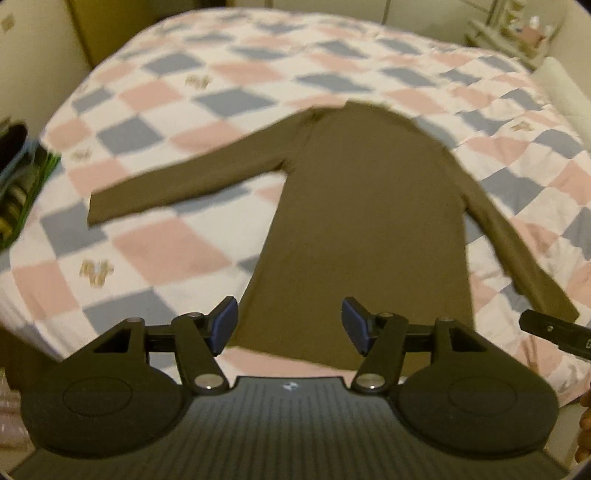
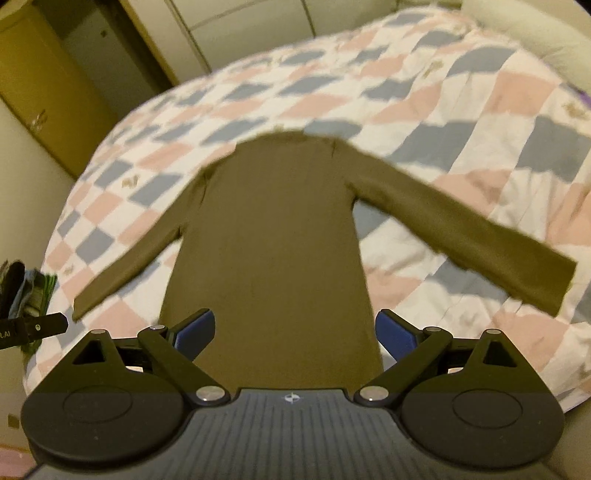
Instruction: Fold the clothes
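Note:
An olive-green long-sleeved top [image 1: 365, 221] lies flat on the bed, hem toward me, both sleeves spread out to the sides. It also shows in the right wrist view [image 2: 273, 243]. My left gripper [image 1: 290, 325] is open and empty, hovering above the hem near its left side. My right gripper [image 2: 295, 338] is open and empty, above the hem. The tip of the right gripper [image 1: 554, 330] shows at the right edge of the left wrist view, near the right sleeve cuff. The tip of the left gripper [image 2: 33, 328] shows at the left edge of the right wrist view.
The bed is covered by a quilt [image 1: 162, 240] of pink, blue and white squares. A pile of clothes [image 1: 18, 177] sits off the bed's left side. A shelf [image 1: 517, 33] stands at the far right. A wooden door [image 2: 48, 85] is at the far left.

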`<state>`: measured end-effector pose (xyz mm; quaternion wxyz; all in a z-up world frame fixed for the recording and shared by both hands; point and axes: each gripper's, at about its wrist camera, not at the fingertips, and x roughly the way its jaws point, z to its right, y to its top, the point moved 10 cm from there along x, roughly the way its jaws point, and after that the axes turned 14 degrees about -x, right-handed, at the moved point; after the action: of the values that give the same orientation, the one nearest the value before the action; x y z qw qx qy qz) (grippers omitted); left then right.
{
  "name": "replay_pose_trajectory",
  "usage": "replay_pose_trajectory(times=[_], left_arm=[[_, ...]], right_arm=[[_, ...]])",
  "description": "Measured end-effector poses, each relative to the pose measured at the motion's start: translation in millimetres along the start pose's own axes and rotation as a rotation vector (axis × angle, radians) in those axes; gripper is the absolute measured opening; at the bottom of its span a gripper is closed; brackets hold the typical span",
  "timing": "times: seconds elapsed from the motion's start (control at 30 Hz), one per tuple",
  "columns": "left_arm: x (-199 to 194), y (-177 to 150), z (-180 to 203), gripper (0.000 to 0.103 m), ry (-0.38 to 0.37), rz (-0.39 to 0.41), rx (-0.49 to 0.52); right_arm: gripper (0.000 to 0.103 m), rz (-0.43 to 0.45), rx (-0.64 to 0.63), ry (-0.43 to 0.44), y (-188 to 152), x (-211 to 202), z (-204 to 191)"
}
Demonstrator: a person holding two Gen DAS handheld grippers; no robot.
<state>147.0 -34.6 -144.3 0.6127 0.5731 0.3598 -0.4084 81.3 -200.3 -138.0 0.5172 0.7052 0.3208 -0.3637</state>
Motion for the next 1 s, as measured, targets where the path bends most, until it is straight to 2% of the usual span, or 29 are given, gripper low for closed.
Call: replay_pose_trajectory(times=[0.13, 0.27, 0.43, 0.57, 0.67, 0.77, 1.0], left_arm=[[33, -9, -28, 0.058, 0.038, -0.075, -0.043], [71, -7, -44, 0.058, 0.033, -0.137, -0.069], [127, 14, -58, 0.058, 0.015, -0.179, -0.107], [167, 43, -84, 0.058, 0.009, -0.167, -0.186], [192, 65, -110, 0.059, -0.002, -0.140, -0.298], [212, 85, -146, 0.060, 0.000, -0.104, -0.470], [245, 107, -228, 0.063, 0.033, -0.006, -0.800]], right_arm=[[0.096, -0.074, 0.006, 0.030, -16, 26, -5], [0.096, -0.151, 0.018, 0.029, -31, 55, -13], [0.096, -0.208, 0.036, 0.004, -33, 95, -22], [0.095, -0.232, 0.007, 0.003, -21, 141, -44], [0.091, -0.224, -0.073, 0.017, -2, 185, -73], [0.091, -0.200, -0.146, 0.027, 17, 227, -103], [0.089, -0.133, -0.298, 0.065, 57, 300, -168]])
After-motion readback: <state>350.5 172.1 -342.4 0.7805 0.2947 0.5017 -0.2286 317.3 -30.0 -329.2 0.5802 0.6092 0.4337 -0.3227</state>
